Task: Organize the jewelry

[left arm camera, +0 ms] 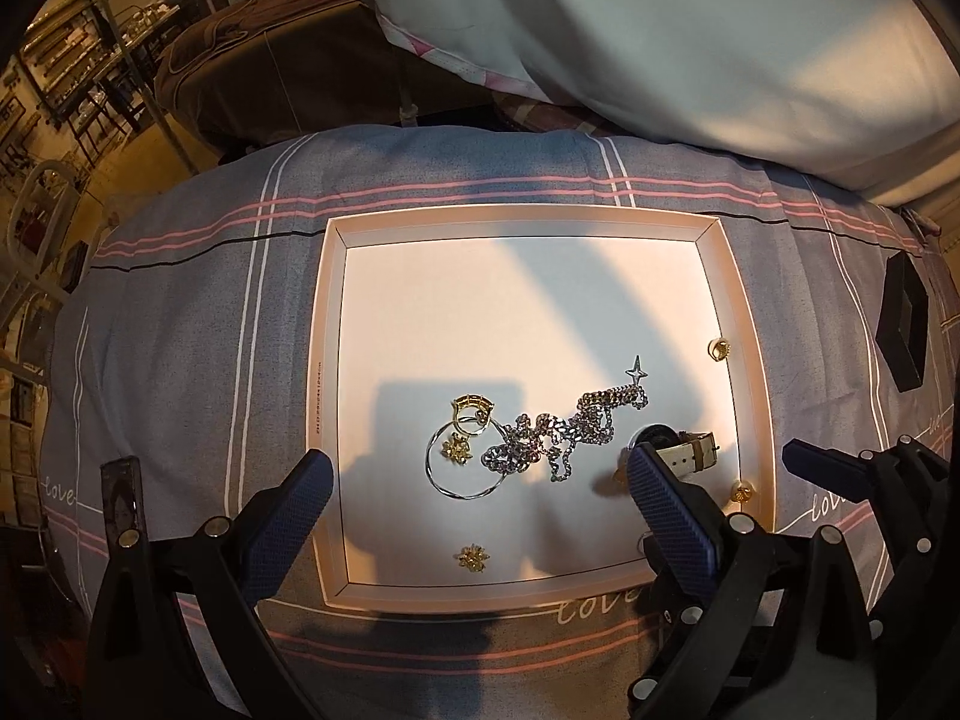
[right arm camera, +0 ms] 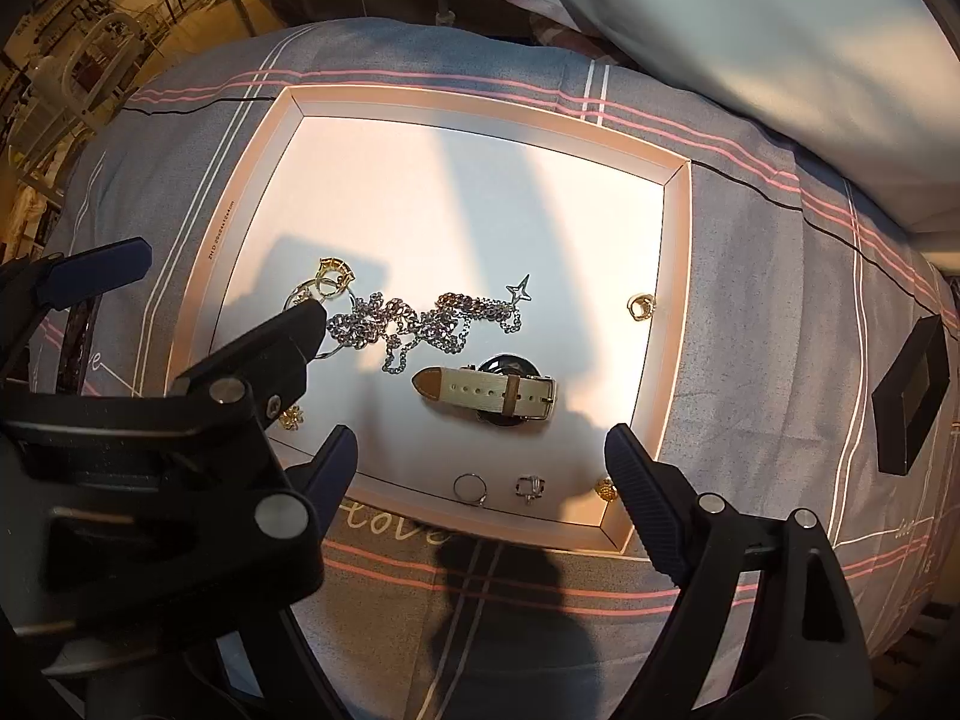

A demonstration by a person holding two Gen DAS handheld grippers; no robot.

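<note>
A shallow white tray [left arm camera: 327, 372] [right arm camera: 675, 300] lies on a grey striped bedspread. In it are a tangled silver chain [left arm camera: 564, 438] [right arm camera: 420, 324] with a star charm [left arm camera: 636, 371] [right arm camera: 519, 289], a silver hoop [left arm camera: 462, 471], a gold ring [left arm camera: 472, 403] [right arm camera: 336, 269], gold flower studs [left arm camera: 474, 558], a white-strap watch [left arm camera: 690, 450] [right arm camera: 492, 390], and small rings [right arm camera: 471, 487] along the near edge. My left gripper [left arm camera: 480, 468] is open above the chain and hoop. My right gripper [right arm camera: 480, 456] is open above the tray's near edge, empty.
A black box [left arm camera: 903, 324] [right arm camera: 912, 390] lies on the bedspread to the right of the tray. A white pillow [left arm camera: 690, 30] lies behind. A small gold earring [left arm camera: 719, 349] [right arm camera: 641, 305] sits by the tray's right wall. Room furniture is at far left.
</note>
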